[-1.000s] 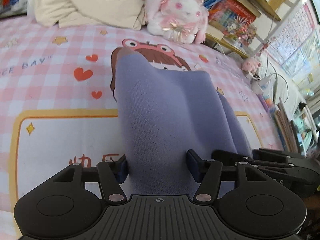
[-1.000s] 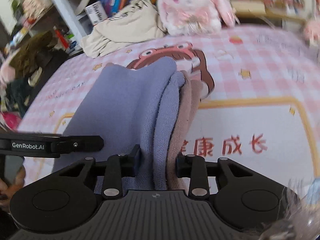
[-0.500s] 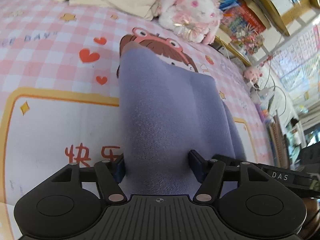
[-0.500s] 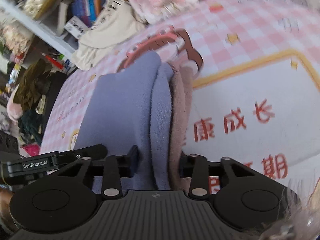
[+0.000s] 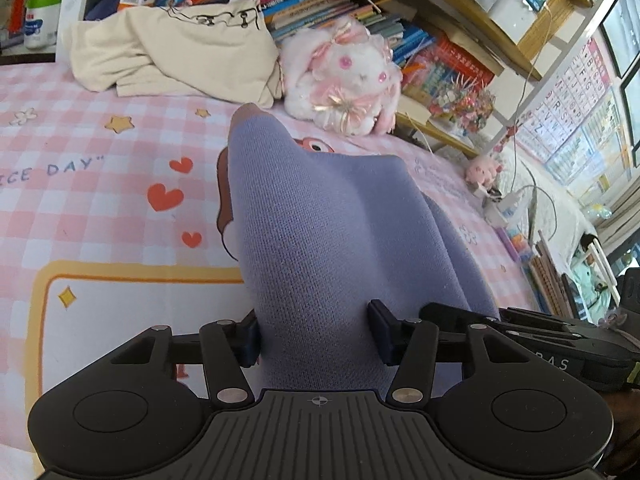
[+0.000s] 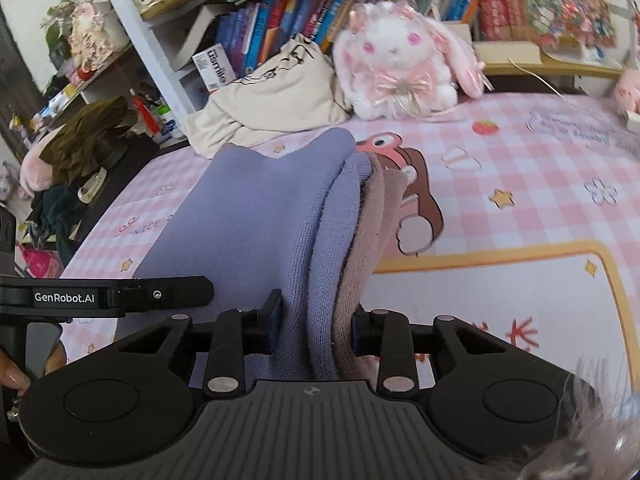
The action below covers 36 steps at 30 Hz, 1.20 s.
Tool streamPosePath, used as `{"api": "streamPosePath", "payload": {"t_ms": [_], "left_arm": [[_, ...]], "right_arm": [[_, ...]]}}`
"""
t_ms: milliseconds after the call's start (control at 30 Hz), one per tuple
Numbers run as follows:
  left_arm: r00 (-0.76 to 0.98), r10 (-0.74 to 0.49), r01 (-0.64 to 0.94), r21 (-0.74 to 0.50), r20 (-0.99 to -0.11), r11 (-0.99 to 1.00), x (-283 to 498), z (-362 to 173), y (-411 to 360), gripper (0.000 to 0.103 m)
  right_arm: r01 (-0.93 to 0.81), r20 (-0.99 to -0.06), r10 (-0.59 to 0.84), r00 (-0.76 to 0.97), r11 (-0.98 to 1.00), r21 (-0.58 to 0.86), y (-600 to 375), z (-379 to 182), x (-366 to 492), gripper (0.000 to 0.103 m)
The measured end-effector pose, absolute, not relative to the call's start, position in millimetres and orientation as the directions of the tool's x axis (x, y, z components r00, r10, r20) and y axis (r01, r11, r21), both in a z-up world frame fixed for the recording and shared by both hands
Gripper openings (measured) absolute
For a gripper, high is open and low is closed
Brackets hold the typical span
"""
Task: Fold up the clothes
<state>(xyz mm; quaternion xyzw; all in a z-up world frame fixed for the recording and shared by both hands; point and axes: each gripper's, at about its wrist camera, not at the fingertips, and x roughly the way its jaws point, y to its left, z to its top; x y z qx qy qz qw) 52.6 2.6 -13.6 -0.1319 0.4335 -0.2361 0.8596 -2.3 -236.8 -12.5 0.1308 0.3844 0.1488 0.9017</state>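
A folded lavender knit garment (image 5: 320, 240) with a dusty-pink layer (image 6: 368, 236) along its right side stretches forward over the pink checked bedsheet (image 5: 80, 200). My left gripper (image 5: 316, 334) is shut on its near left part, thick cloth bulging between the fingers. My right gripper (image 6: 316, 320) is shut on the near right edge, pinching the stacked lavender and pink layers. The right gripper's body (image 5: 520, 340) shows at the right of the left wrist view; the left gripper's body (image 6: 100, 296) shows at the left of the right wrist view. The garment's underside is hidden.
A cream garment (image 5: 172, 52) lies crumpled at the bed's far edge beside a white-and-pink plush rabbit (image 5: 344, 80). Bookshelves (image 5: 320, 0) stand behind. A dark clothes pile (image 6: 88, 148) lies left of the bed. Cables and small items (image 5: 516, 200) sit off the right side.
Both grippers, still holding the garment, have tilted upward and shifted toward the far end of the bed; the shelves and plush rabbit now fill more of both views.
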Motion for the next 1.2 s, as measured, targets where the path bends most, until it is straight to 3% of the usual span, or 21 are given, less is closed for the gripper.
{"api": "streamPosePath", "payload": {"t_ms": [567,1200], "left_arm": [[0.573,-0.482,0.269,-0.403,-0.663,0.875,122,-7,24,0.052],[0.583,-0.448,0.228,-0.393,-0.677,0.891,216,-26,47,0.053]], "right_arm": [[-0.237,-0.63,0.39,0.672,0.919,0.315,-214,-10,81,0.029],[-0.195,-0.653,0.395,0.646,0.913,0.359,-195,-34,188,0.03]]}}
